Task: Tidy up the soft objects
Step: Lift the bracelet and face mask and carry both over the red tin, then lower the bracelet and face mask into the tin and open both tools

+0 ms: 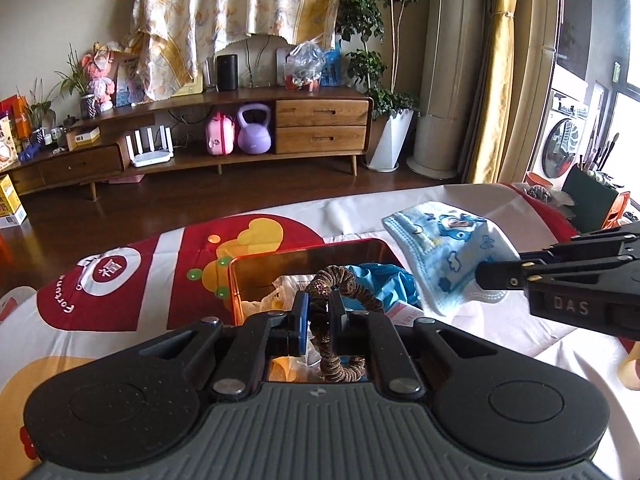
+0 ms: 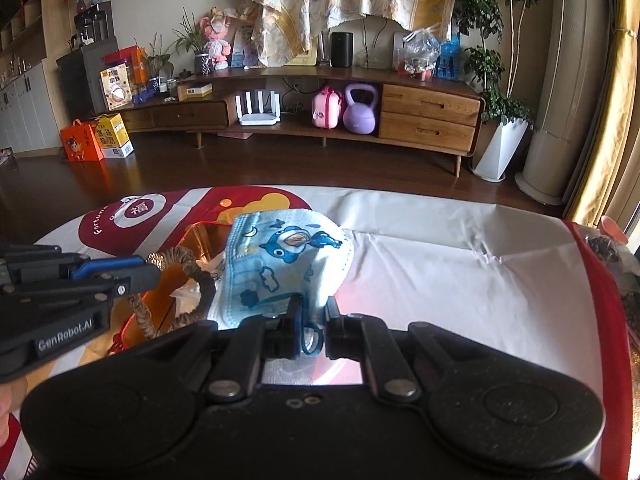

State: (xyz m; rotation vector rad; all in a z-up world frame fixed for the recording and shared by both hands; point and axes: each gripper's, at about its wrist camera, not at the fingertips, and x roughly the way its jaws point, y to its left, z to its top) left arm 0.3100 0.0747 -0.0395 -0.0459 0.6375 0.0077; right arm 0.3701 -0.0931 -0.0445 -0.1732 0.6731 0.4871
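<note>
**Now: scrunchie and mask held over an orange tin**

Two handheld grippers work over a table covered by a white cloth (image 2: 460, 272) with red and yellow prints.

The left gripper (image 1: 319, 322) is clamped on a brown scrunchie (image 1: 340, 320), a ribbed, glittery fabric ring that stands upright between its fingers. The ring hangs directly above an orange tin (image 1: 248, 276), a shiny rectangular box with rounded corners, open at the top. Soft items already lie in the tin: something pale and crumpled, and a blue piece (what exactly they are cannot be told).

The right gripper (image 2: 313, 322) is pinched on the edge of a face mask (image 2: 280, 256), light blue, pleated, printed with cartoon figures and clouds. The mask stands up from the fingers, broad side toward the camera, one ear loop showing between the pads.

The relation that matters: the tin lies to the left of the mask, and the mask's left edge overlaps the tin's right rim in the right wrist view. The scrunchie is already over the opening, so the left hand looks nearer to a drop; the mask probably needs to travel left first.

Far behind, a wooden sideboard (image 1: 320, 120) holds a purple kettlebell (image 1: 254, 130).
</note>
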